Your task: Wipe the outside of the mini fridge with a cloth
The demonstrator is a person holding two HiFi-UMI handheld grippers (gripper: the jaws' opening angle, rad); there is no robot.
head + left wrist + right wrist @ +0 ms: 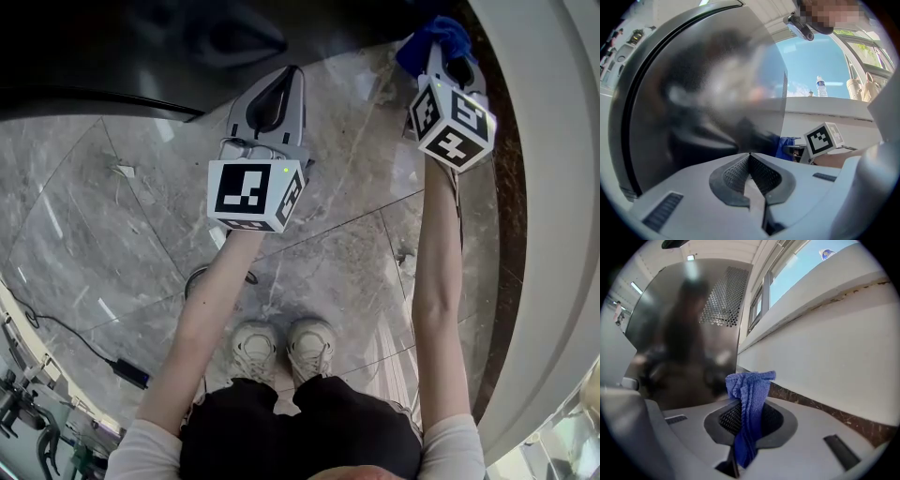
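Underfoot, grey marble floor [94, 234] fills most of the head view; person's two pale sneakers [281, 349] sit at centre bottom; a black cable [56, 328] runs to a small black adapter [129, 372] at lower left, well apart from both arms; white wall [553, 187] curves down the right side with a brown baseboard [502, 234] along its foot.

Mini fridge [141, 47] is the dark glossy block across the top left of the head view; its side carries a perforated vent panel [724, 296], seen in the right gripper view; the fridge stands close beside the wall, narrow gap between them; a water bottle [821, 86] stands on the ledge above the wall, far behind.

Left tool [289, 80] points at the fridge's near face, jaws pressed together with nothing between them; its marker cube [253, 192] sits over the forearm; whether the tip touches the fridge cannot be told.

Right tool [448, 61] is up at the fridge's edge by the wall, its marker cube [452, 117] toward the camera; jaws clamped on the blue cloth [750, 385]; cloth bunches out past the jaw tips and a strip hangs back down through the gap between the pads; the bunch lies just beside the fridge's corner, toward the wall side; contact with the fridge surface cannot be made out; nothing stands between cloth and fridge; from the left gripper view the cloth shows as a blue patch beyond the fridge's edge, next to the right cube.
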